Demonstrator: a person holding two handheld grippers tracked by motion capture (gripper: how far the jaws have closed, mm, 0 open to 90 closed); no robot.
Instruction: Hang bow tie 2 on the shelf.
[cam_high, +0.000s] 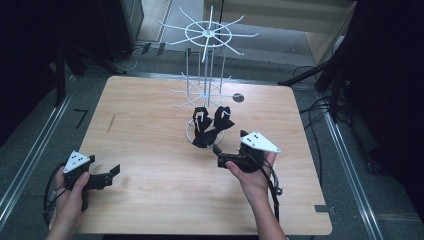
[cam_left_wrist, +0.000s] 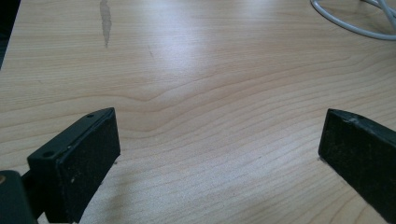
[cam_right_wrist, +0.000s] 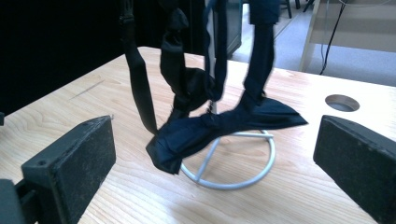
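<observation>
Right hand-held gripper (cam_high: 218, 156) stands wide open, near the black bow ties (cam_high: 210, 125) on the white rack (cam_high: 206, 65); left hand-held gripper (cam_high: 114, 172) is also wide, over bare desk (cam_high: 150, 125).

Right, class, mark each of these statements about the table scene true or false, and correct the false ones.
1. The bow tie hangs on the white wire rack. True.
2. The right gripper is clamped on the bow tie. False: its jaws stand open, and the tie hangs ahead of them, untouched.
3. The left gripper is open over bare wood. True.
4. The rack lies toppled on the table. False: it stands upright on its ring base.
5. A round hole is in the tabletop. True.
</observation>
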